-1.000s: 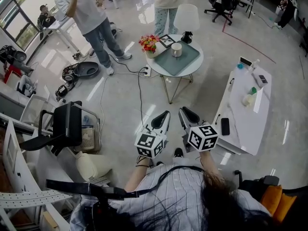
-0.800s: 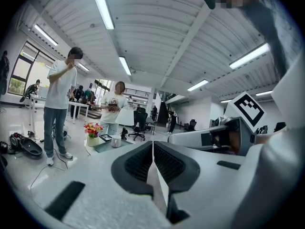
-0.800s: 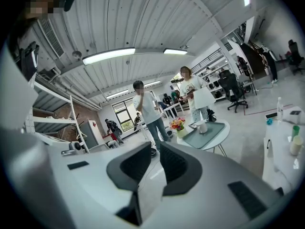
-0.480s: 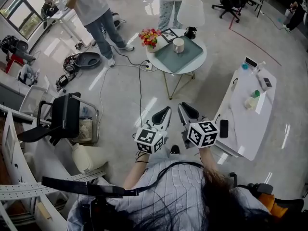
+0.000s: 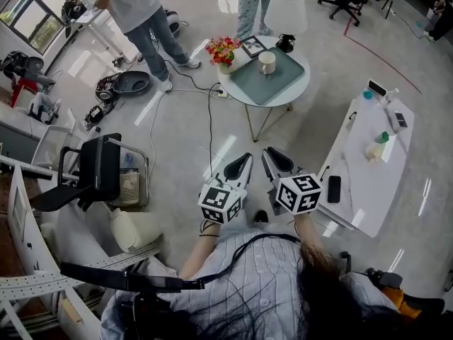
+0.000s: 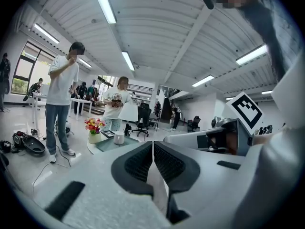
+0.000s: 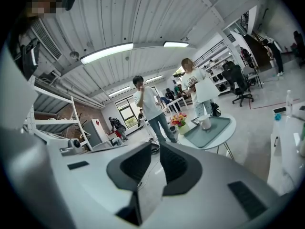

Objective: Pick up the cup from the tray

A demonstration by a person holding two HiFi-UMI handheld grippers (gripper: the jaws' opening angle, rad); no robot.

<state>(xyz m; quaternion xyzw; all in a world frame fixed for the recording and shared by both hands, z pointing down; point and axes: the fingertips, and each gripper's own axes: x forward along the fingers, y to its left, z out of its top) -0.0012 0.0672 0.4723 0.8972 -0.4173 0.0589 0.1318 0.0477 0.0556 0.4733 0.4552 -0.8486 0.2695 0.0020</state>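
Left gripper (image 5: 239, 165) was held close in front of the person, jaws closed together with nothing between them. Right gripper (image 5: 274, 161) was just beside it, jaws likewise closed and empty. Both were well apart from the round table (image 5: 301, 94).

**Location of the cup.** The cup (image 5: 267, 62) stood upright near the far corner of the teal tray (image 5: 277, 83). The tray lay on the round table. A flower vase (image 5: 222, 50) stood at the table's left edge. A picture frame (image 5: 253, 46) and a table lamp (image 5: 286, 13) stood along its far edge, beside the tray. The cup touched none of these.

**Handling properties (estimated).**
- The cup appeared pale, smooth and cylindrical, and was probably ceramic.
- It would likely be rigid, fairly light, and breakable if dropped or struck.
- A glazed wall would probably be slippery under the pads.
- Contents could not be determined, so the cup should be kept level.

**Grip point (recommended).**
- Either gripper would have to be opened before approach.
- One option was to span the body at mid-height.
- Another was to pinch the wall at the rim, one jaw inside and one outside.
- Whether a handle was present could not be determined.

**Markings.** No brand, label or legible writing was visible on the cup or tray. The cube (image 5: 221, 204) on the left gripper carried square black-and-white marker patterns only, not text.
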